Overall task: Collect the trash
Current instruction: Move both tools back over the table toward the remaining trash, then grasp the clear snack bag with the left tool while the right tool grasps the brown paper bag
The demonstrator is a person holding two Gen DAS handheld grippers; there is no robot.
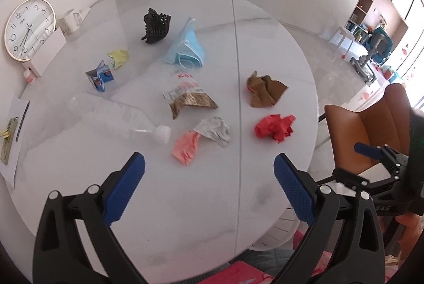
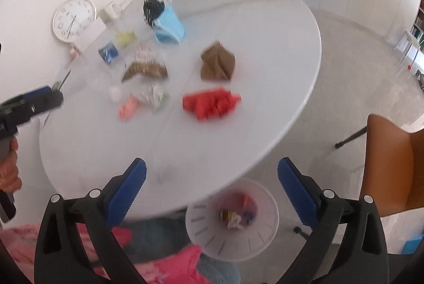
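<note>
Above worktop [image 1: 278, 50] edge: left claw [image 1: 209, 180] and right claw [image 2: 212, 184] released, empty. Trash scattered ahead; bin [image 2: 267, 233] below. Approach pink paper [image 1: 185, 147] steeply, straddle fully, then clench.

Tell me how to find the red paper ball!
Start at the round white table and follow the seam down its middle toward the near edge. Right of that seam lie two crumpled wads: brown paper farther back, and the red paper nearer. It is the only bright red thing on the table; the pink scrap left of the seam is paler.
</note>
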